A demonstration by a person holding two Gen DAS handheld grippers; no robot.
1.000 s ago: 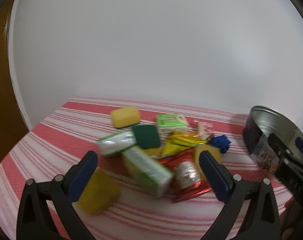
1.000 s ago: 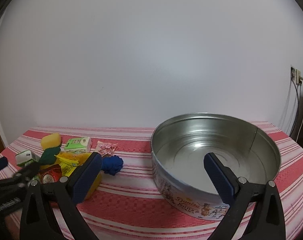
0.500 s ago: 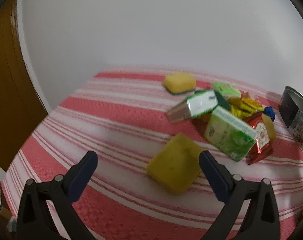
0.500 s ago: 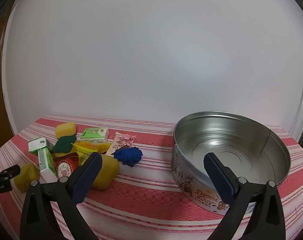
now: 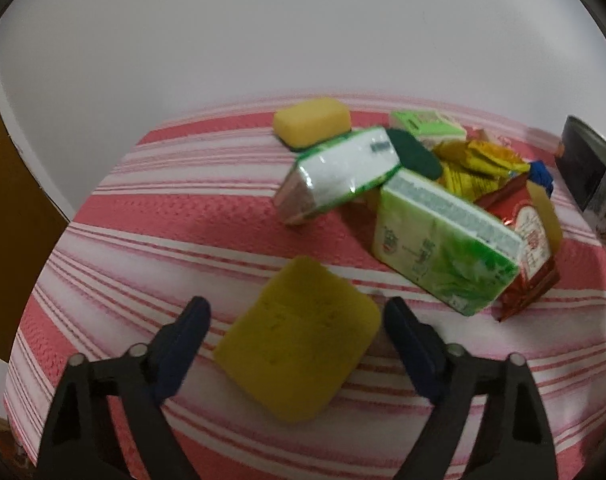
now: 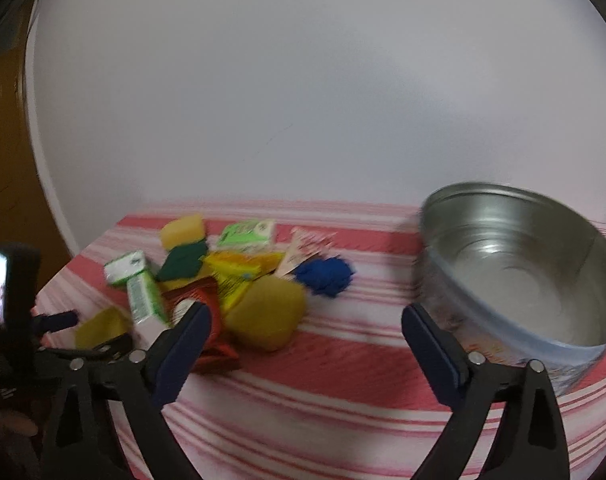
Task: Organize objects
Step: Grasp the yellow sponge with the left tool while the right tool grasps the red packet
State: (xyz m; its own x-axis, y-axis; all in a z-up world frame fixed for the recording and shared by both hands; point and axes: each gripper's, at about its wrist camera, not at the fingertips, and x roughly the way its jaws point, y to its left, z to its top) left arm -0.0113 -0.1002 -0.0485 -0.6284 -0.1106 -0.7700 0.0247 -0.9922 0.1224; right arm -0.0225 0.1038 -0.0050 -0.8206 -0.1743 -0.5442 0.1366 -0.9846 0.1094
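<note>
I am lowering my left gripper (image 5: 297,320) over a flat yellow rectangular sponge (image 5: 299,350) that is lying alone on the red-and-white striped table (image 5: 175,220), nearest the front of the pile. Its blue-padded fingers (image 5: 187,338) are standing spread to either side of the sponge and are closing in, but the pads are not yet pressing on it; a gap shows on the left side.

Just beyond the sponge, a green-and-white tissue pack (image 5: 443,248) is leaning against a red foil packet (image 5: 531,252). A second green-and-white pack (image 5: 339,174) is lying tilted behind it, with a dark green scouring pad (image 5: 415,154) at its far end. Farther back sit another yellow sponge (image 5: 311,120), a small light-green carton (image 5: 427,124) and crumpled yellow wrappers (image 5: 479,164).

My right gripper (image 6: 305,330) is hanging above the table between the pile and a round silver metal cookie tin (image 6: 515,264), which is standing open at the right. Its fingers (image 6: 183,348) are also spread and closing, with nothing between them but bare cloth. Near its left finger lies a rounded yellow sponge (image 6: 267,312), and beside that a blue crumpled piece (image 6: 325,276) whose material I cannot make out. The tin is standing well apart from the pile.
</note>
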